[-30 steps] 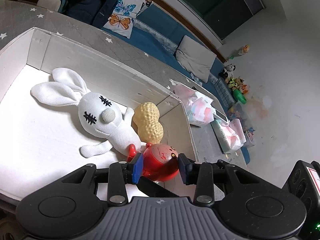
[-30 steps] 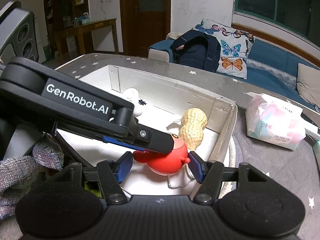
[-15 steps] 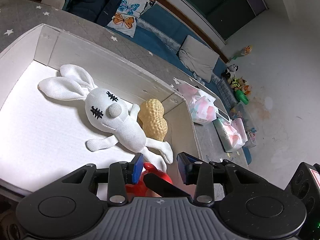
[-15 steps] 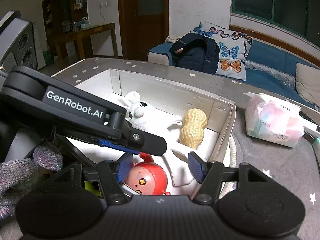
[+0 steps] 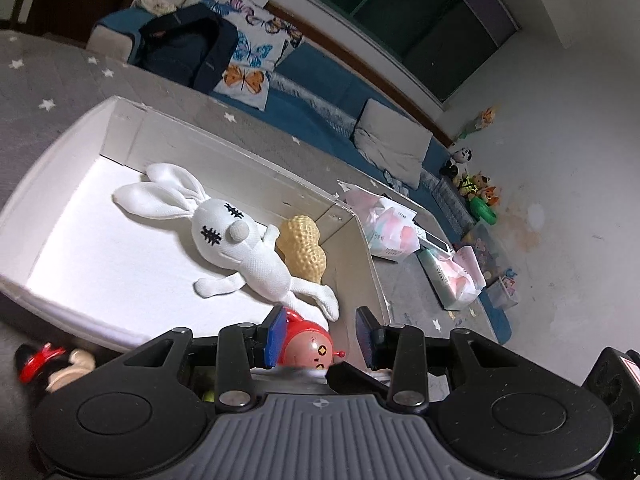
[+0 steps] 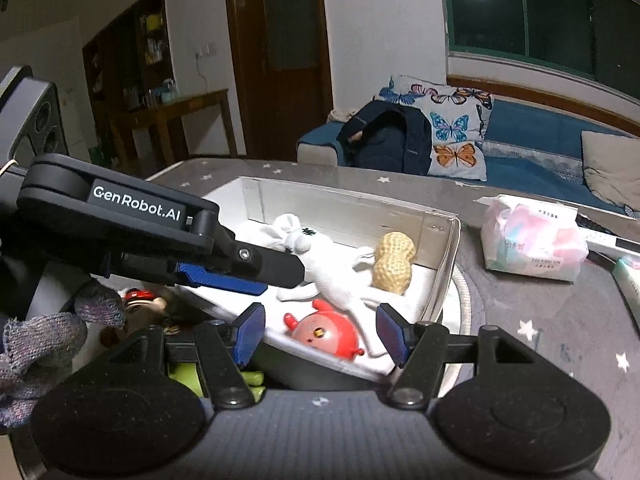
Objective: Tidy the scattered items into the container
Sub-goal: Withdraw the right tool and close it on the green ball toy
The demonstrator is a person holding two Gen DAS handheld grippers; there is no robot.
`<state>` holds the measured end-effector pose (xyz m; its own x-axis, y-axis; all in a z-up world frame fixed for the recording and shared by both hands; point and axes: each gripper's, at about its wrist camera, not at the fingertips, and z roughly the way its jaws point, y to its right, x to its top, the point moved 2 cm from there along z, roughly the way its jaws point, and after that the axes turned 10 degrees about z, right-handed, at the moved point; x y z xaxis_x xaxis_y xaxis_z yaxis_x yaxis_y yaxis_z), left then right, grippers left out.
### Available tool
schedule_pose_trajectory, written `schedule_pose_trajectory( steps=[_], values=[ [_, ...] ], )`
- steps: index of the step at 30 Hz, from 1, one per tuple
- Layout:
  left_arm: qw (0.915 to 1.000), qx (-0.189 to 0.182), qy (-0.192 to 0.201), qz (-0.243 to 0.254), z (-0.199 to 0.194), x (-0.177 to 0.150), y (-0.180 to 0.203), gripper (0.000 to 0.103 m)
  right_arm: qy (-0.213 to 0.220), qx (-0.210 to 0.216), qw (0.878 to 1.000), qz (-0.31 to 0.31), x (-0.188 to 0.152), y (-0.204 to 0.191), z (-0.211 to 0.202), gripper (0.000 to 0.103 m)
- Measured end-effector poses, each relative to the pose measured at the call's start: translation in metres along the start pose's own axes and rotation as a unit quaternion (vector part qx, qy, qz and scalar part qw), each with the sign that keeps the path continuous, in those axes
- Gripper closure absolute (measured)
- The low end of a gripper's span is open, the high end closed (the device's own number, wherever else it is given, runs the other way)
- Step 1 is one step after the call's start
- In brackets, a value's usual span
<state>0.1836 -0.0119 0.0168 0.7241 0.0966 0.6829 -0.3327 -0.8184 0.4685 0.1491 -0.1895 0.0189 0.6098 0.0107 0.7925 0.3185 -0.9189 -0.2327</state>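
Note:
A white box [image 5: 132, 128] [image 6: 352, 208] holds a white plush rabbit [image 5: 236, 244] [image 6: 320, 260], a yellow peanut toy [image 5: 302, 246] [image 6: 394, 262] and a red round toy [image 5: 308, 346] [image 6: 326, 334] lying near its front corner. My left gripper [image 5: 322, 338] is open, just above and behind the red toy; it shows as the black arm in the right wrist view [image 6: 168, 236]. My right gripper [image 6: 322, 334] is open and empty, over the box's near edge. A small red-and-cream figure [image 5: 52, 364] [image 6: 142, 304] and a green item [image 6: 188, 376] lie outside the box.
The box stands on a grey star-patterned cloth [image 6: 540, 320]. Pink-and-white tissue packs [image 5: 390, 226] [image 6: 534, 240] lie to the right of the box. A blue sofa with a dark backpack [image 6: 384, 136] and butterfly cushions is behind.
My left gripper opened and let go of the red toy, which now lies in the box. The left gripper has drawn back and up. The right gripper stayed open.

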Motion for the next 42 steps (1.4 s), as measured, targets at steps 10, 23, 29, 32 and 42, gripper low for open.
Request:
schedule_pose_trajectory(
  steps=[10, 23, 29, 32, 42],
  values=[
    [0.9989, 0.037, 0.027, 0.015, -0.039, -0.035, 0.001, 0.063, 0.010, 0.031, 0.999, 0.004, -0.031, -0.020, -0.022, 0.032],
    [0.9986, 0.044, 0.009, -0.029, -0.040, -0.062, -0.019, 0.063, -0.031, 0.038, 0.999, 0.011, -0.056, -0.035, 0.013, 0.032],
    [0.9982, 0.048, 0.005, -0.035, -0.037, -0.065, -0.022, 0.063, -0.043, 0.042, 0.998, 0.021, -0.059, -0.032, 0.025, 0.031],
    [0.9981, 0.052, 0.006, -0.033, -0.036, -0.065, -0.023, 0.063, -0.046, 0.049, 0.997, 0.026, -0.060, -0.032, 0.029, 0.031],
    [0.9981, 0.050, 0.002, -0.035, -0.034, -0.064, -0.026, 0.063, -0.054, 0.062, 0.996, 0.029, -0.060, -0.034, 0.040, 0.032]
  ],
)
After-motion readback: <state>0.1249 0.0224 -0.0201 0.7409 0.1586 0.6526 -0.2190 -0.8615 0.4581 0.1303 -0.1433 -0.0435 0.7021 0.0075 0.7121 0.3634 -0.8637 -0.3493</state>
